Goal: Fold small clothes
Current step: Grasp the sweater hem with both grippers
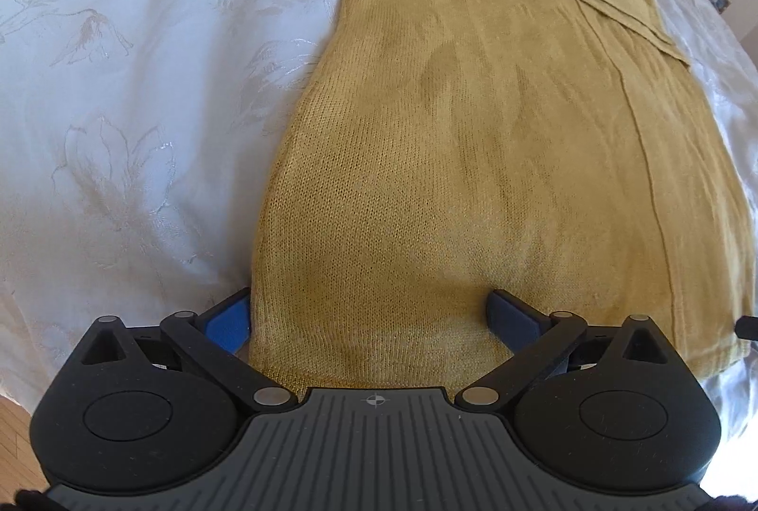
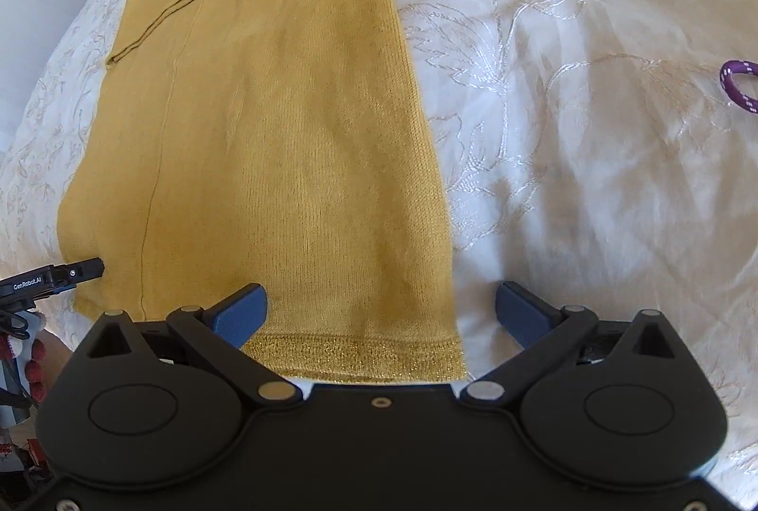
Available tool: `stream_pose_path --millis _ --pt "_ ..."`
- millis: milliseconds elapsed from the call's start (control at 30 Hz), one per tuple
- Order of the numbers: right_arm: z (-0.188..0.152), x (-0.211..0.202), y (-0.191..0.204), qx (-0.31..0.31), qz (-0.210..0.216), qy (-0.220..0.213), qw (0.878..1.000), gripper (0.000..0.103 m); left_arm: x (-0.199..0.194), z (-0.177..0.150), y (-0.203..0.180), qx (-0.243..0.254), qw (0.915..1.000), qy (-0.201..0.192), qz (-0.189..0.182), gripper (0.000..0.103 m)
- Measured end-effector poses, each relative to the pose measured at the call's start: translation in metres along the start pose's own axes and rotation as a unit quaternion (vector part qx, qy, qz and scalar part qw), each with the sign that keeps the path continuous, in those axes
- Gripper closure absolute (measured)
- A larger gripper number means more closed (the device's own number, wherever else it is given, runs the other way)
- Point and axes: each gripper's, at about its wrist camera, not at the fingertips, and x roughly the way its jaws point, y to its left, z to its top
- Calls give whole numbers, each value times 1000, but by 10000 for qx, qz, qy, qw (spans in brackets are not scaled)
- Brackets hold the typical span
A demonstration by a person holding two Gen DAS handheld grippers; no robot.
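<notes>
The bedspread [image 1: 118,108] carries the yellow knit top [image 1: 473,132], lying flat and already folded lengthwise, its glittery hem [image 2: 355,357] nearest me. Both tools are spread wide, holding nothing. I'd pinch one hem corner with my left gripper [image 1: 369,317], the other with my right gripper [image 2: 381,312], bite both layers, then lift evenly

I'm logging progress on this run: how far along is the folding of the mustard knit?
Done: the mustard knit lies flat on the white bedspread, one side already folded over along a lengthwise edge. In hand: the left tool and right tool are open at the near hem, gripping nothing. Left: grasping the hem and folding it toward the far end.
</notes>
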Motion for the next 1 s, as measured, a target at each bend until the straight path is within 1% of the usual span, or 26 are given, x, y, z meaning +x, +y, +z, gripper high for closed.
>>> stream_pose_path --millis 67,133,267,333,367,400,533,667,767,800,833,900,933,967,1000 --pt "0 2 2 -30 -43 -29 10000 0 2 -1 -5 45 9999 -64 136 0" --pt "-3 5 7 -111 -117 -103 9998 0 2 -2 -5 43 9998 -80 164 0" --pt "-5 9 18 -500 -316 -45 9982 0 -1 1 6 31 10000 -9 -34 1" --pt "-3 10 19 -508 -342 0 9981 0 -4 1 9 62 9999 3 -137 1" --pt "-2 10 18 -462 -320 3 9984 0 -7 0 10 93 9998 -10 -156 3" --pt "-1 9 17 -411 -290 -2 9987 0 -9 0 12 119 9998 -34 -157 8" --pt "0 6 9 -246 -118 -60 9996 0 -21 -5 17 198 9995 -187 -167 18" --pt "-1 3 2 -96 59 -134 9998 0 -30 -5 17 334 9987 -371 -96 32" --pt "-1 0 -2 29 180 -176 9997 0 -34 -1 15 288 9983 -503 -86 39" --pt "-1 -1 -4 53 217 -180 9996 0 -33 0 15 271 9984 -497 -99 43" --pt "-1 -2 -5 72 246 -193 9995 0 -31 1 15 274 9984 -475 -103 45" --pt "-2 -4 -8 99 291 -217 9993 5 -31 -1 15 355 9983 -467 -36 53" --pt "-4 -7 -12 101 298 -230 9992 6 -31 -1 15 381 9982 -466 -15 54" --pt "-4 -9 -15 115 314 -246 9991 12 -30 -2 14 389 9982 -466 -16 56" --pt "-6 -17 -25 132 343 -263 9990 20 -30 -2 13 384 9982 -464 -23 57"
